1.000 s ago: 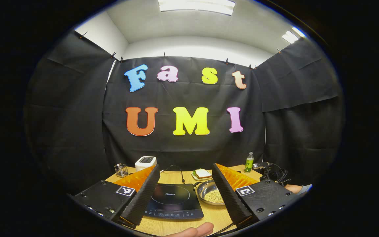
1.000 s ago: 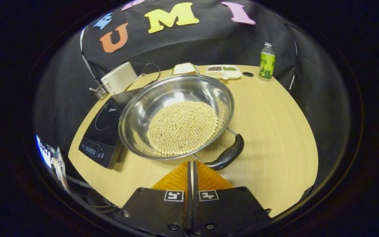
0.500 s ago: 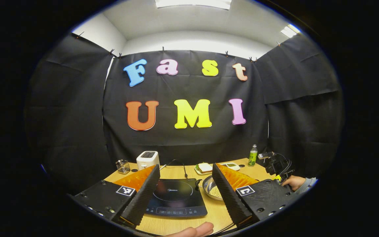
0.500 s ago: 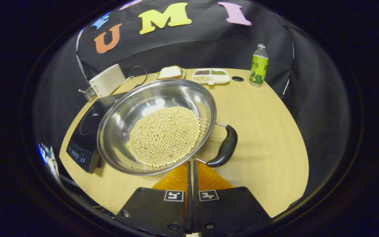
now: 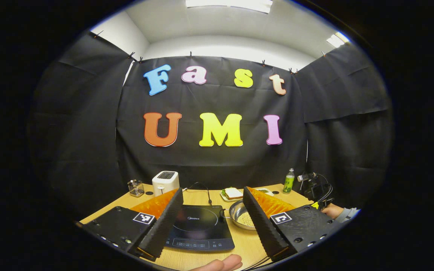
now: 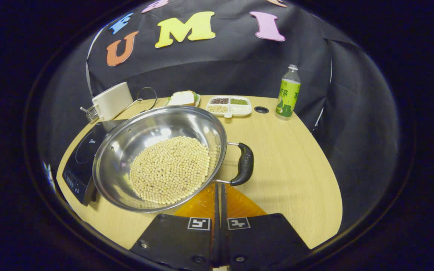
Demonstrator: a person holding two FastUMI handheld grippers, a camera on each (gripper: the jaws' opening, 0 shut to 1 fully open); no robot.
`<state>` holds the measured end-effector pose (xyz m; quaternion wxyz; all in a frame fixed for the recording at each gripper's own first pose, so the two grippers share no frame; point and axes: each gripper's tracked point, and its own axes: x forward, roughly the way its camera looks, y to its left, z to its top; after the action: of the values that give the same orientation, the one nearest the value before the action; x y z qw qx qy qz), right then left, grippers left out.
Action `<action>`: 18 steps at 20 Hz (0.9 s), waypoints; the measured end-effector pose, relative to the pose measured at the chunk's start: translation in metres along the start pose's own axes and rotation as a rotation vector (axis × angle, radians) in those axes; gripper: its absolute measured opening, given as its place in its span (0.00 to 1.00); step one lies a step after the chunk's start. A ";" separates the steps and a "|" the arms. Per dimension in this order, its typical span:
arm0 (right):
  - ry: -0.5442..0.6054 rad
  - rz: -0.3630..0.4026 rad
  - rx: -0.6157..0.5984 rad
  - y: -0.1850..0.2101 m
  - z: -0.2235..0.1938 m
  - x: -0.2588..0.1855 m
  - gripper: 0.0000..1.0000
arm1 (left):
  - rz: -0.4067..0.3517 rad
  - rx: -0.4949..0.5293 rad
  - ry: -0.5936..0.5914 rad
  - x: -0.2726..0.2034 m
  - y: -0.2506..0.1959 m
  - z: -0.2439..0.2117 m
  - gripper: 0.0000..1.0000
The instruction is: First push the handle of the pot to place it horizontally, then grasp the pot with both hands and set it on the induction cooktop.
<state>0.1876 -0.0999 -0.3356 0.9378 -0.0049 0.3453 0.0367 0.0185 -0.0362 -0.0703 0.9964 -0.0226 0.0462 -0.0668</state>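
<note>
Pot (image 6: 160, 158) near rim runs under the right gripper (image 6: 219, 195) in the right gripper view, so whether the fingertips touch the rim or the handle (image 6: 244, 164) bracket cannot be told. In the left gripper view most of the pot (image 5: 242, 218) is hidden behind that gripper's right finger. Induction cooktop (image 6: 79, 158) is partly covered by the pot in the right gripper view and its left edge is cut off; panel markings too small to make out.

Right gripper: fingers pressed together, nothing between them, tips at the pot's near rim just left of the black handle. Left gripper (image 5: 213, 210): spread wide, holding nothing, hovering above the bench (image 6: 296, 180) with the induction cooktop (image 5: 200, 227) seen between its fingers.

Pot is steel, filled with soybeans (image 6: 170, 169), sitting on the bench just right of the cooktop, its left side overlapping it in view; handle on the right side.

Wooden bench, black cloth walls. At the far side: white toaster (image 6: 111, 101), sandwich plate (image 6: 181, 98), divided tray (image 6: 229, 106), green bottle (image 6: 288, 94). A fingertip (image 5: 224, 262) shows at the near edge of the left gripper view.
</note>
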 end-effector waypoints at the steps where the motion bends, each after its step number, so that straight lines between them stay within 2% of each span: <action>1: -0.008 0.006 0.016 -0.001 0.002 0.001 0.04 | 0.004 0.002 0.001 0.001 0.001 -0.001 0.95; 4: -0.037 0.010 0.037 -0.004 0.006 0.001 0.01 | 0.002 -0.027 0.001 0.007 -0.001 -0.004 0.95; 5: -0.058 0.010 0.043 -0.004 0.009 -0.001 0.04 | 0.004 -0.038 -0.001 0.009 -0.001 -0.004 0.95; 9: -0.142 -0.012 0.034 -0.005 0.026 -0.021 0.04 | 0.009 -0.034 -0.001 0.022 -0.004 -0.011 0.95; 10: -0.179 -0.012 0.032 -0.003 0.034 -0.028 0.05 | 0.012 -0.025 -0.004 0.027 -0.005 -0.011 0.95; 12: -0.246 -0.051 0.020 -0.008 0.046 -0.042 0.14 | 0.020 -0.008 0.000 0.039 -0.007 -0.017 0.95; 13: -0.274 -0.068 0.010 -0.010 0.053 -0.049 0.30 | 0.017 -0.008 0.012 0.045 -0.010 -0.023 0.95; 14: -0.293 -0.078 0.001 -0.010 0.057 -0.054 0.40 | 0.008 -0.013 0.025 0.051 -0.016 -0.029 0.95; 15: -0.302 -0.081 -0.008 -0.009 0.060 -0.058 0.58 | -0.002 -0.021 0.038 0.058 -0.021 -0.034 0.95; 16: -0.303 -0.074 -0.017 -0.007 0.062 -0.063 0.65 | -0.010 -0.028 0.051 0.065 -0.025 -0.041 0.95; 17: -0.309 -0.075 -0.015 -0.007 0.064 -0.063 0.84 | -0.014 -0.032 0.066 0.074 -0.028 -0.049 0.95; 18: -0.311 -0.078 -0.006 -0.008 0.065 -0.062 0.94 | -0.021 -0.033 0.083 0.084 -0.032 -0.057 0.95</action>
<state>0.1830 -0.1100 -0.2459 0.9806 -0.0156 0.1953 0.0018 0.0914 -0.0810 -0.1332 0.9924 -0.0370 0.0882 -0.0774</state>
